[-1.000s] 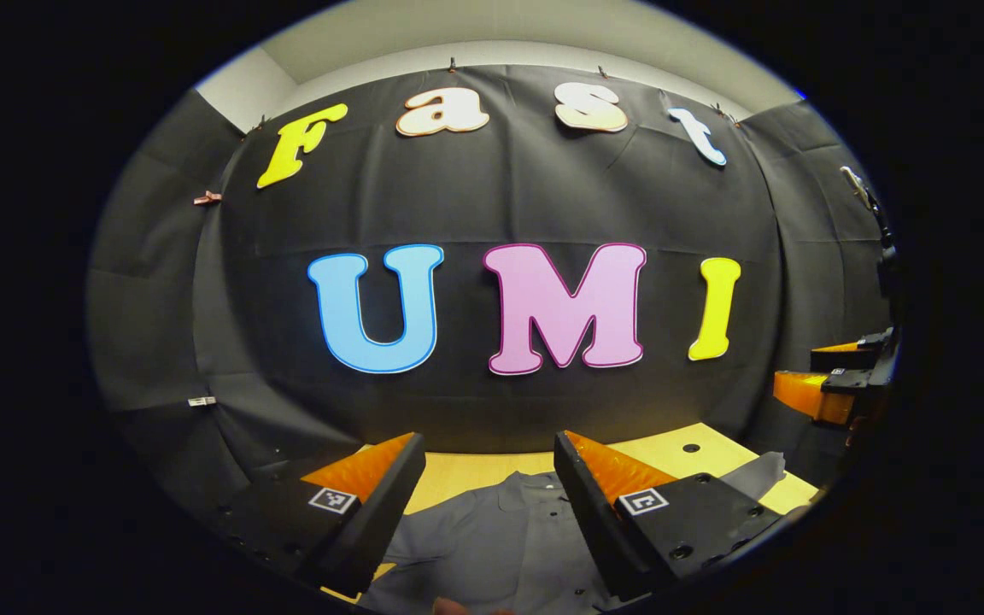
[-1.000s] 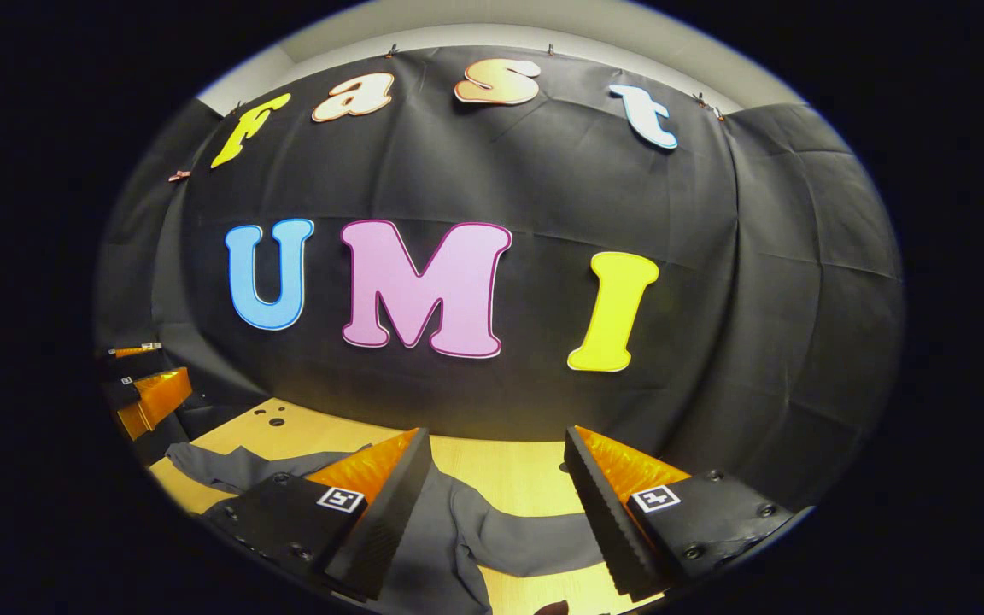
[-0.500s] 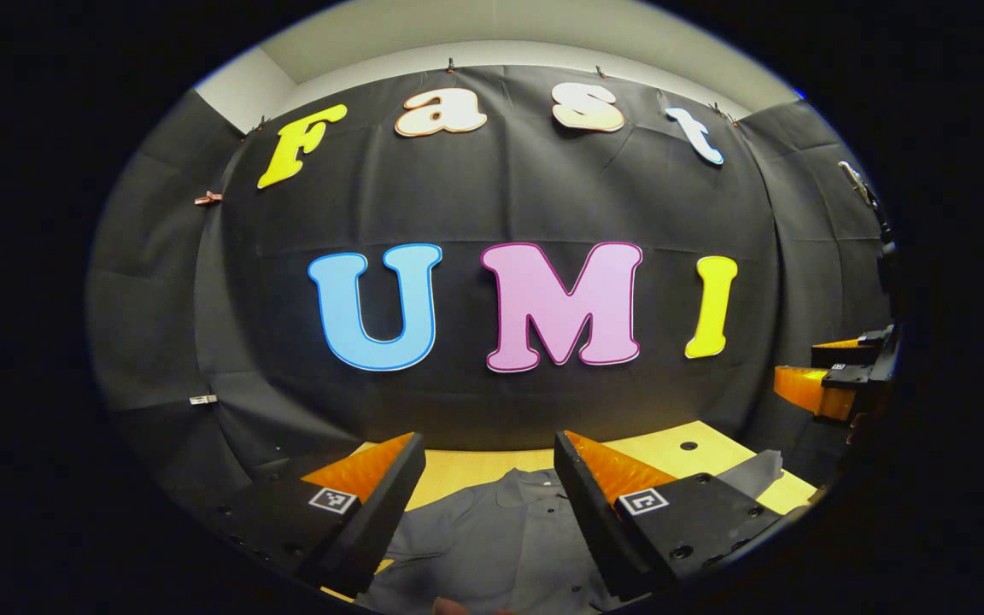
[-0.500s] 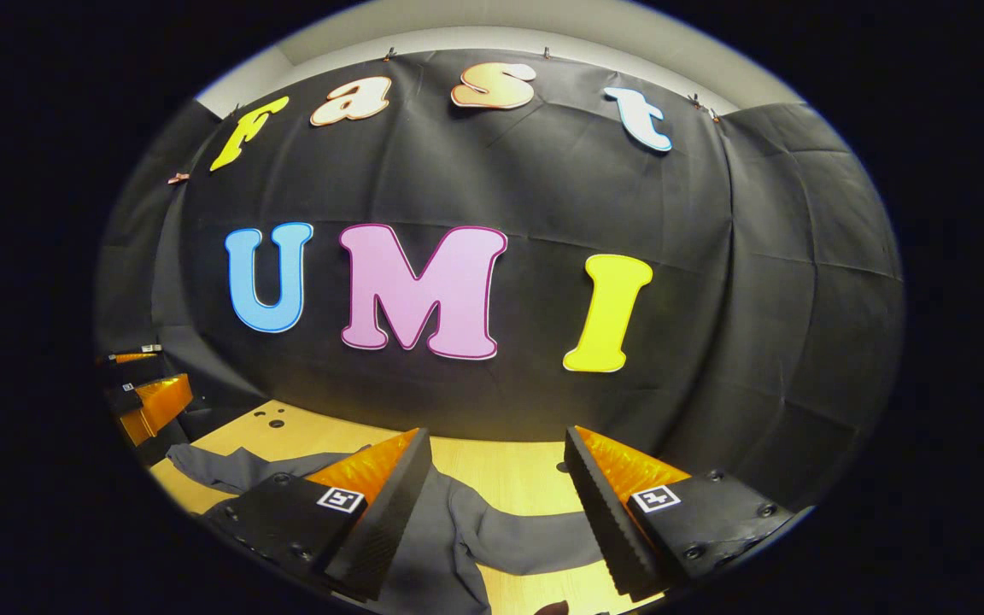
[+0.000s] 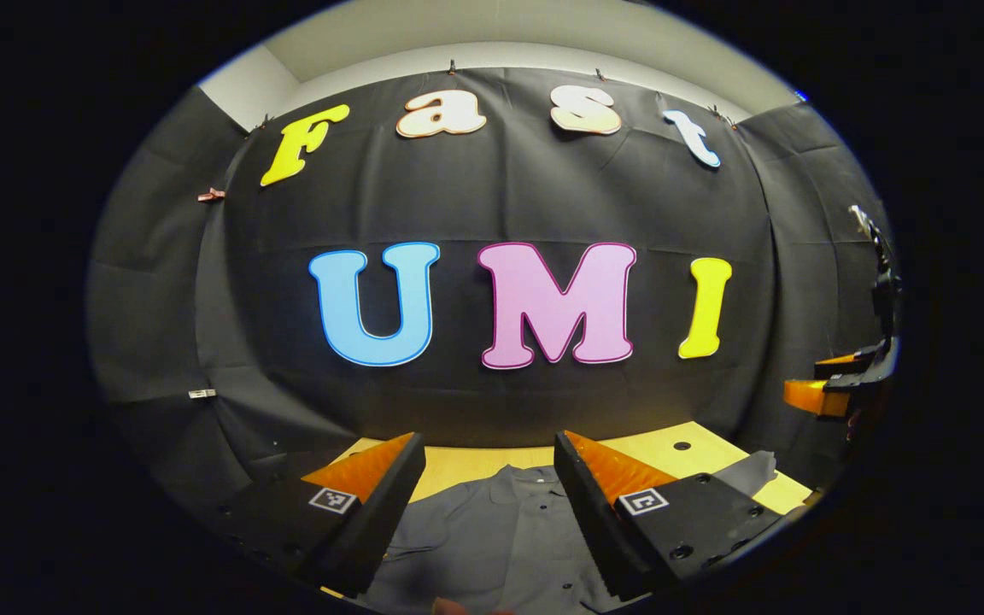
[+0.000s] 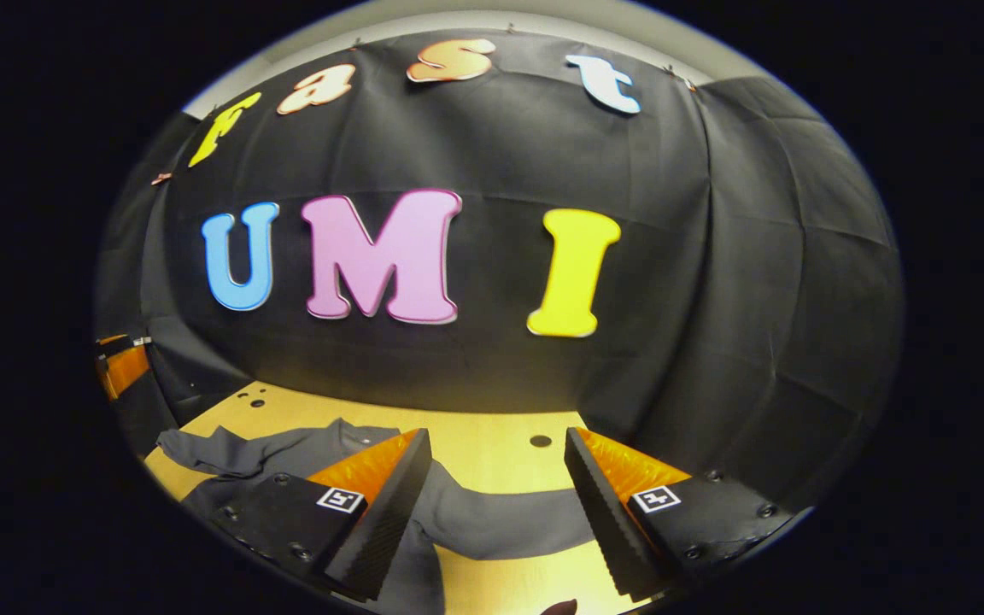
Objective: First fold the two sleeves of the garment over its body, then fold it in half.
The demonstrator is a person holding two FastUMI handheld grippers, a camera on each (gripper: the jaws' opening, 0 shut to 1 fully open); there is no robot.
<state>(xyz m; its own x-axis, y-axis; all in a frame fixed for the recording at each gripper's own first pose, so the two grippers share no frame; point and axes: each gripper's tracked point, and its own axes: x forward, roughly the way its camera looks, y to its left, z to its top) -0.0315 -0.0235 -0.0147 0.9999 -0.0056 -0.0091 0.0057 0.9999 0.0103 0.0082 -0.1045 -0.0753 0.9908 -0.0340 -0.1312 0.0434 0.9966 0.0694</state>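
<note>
**Shirt flat, both tongs spread**

While the grey garment [image 5: 492, 530] lies spread on the wooden worktop [image 6: 492, 448], the left tongs [image 5: 483, 491] hover above its collar, spread and empty. The right tongs [image 6: 496, 487], likewise spread, hover over its outstretched sleeve [image 6: 500, 525].

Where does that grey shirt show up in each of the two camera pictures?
Left gripper view: the grey shirt lies bottom centre, its collar between the open fingers of the hand-held gripper.
Right gripper view: the grey shirt runs along the bottom, from lower left to centre.
Shared landmark: the wooden table under it.
</note>
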